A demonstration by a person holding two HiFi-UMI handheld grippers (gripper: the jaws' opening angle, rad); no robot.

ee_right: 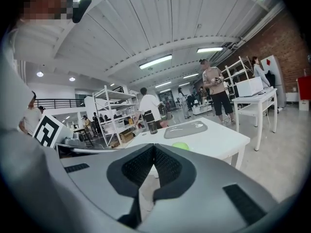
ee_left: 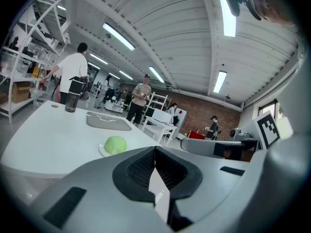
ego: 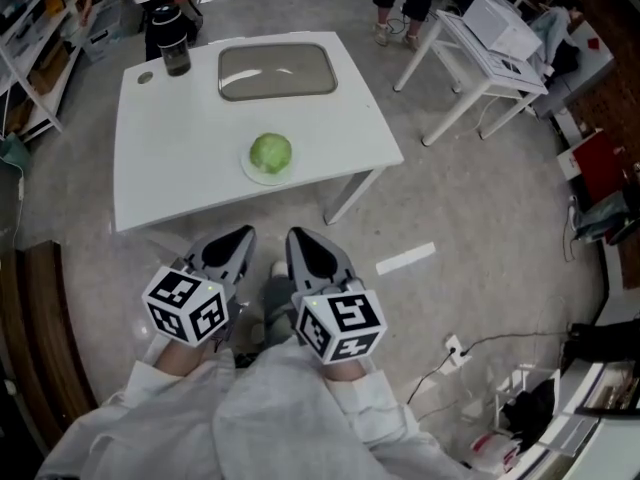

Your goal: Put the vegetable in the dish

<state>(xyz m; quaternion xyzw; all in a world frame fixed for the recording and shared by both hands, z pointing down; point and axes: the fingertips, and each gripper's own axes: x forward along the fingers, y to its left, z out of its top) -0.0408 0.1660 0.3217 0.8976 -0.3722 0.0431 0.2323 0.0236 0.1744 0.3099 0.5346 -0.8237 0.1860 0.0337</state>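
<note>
Only the head view shows the left gripper (ego: 244,236) and right gripper (ego: 299,238) side by side, off the table's (ego: 160,158) 6 o'clock edge. The gripper views add people (ee_left: 141,97) standing beyond the table. Both grippers' jaws are pressed together, holding nothing. The cabbage (ego: 270,153) sits on a small plate (ego: 248,169), at 6 o'clock from the grey tray (ego: 277,70).

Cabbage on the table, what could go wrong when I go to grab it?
1. The cabbage is round and sits on a small plate near the front edge of the table; a nudge might roll it off.
2. The left gripper and right gripper are both shut; unless opened wide, they would likely just push it.
</note>
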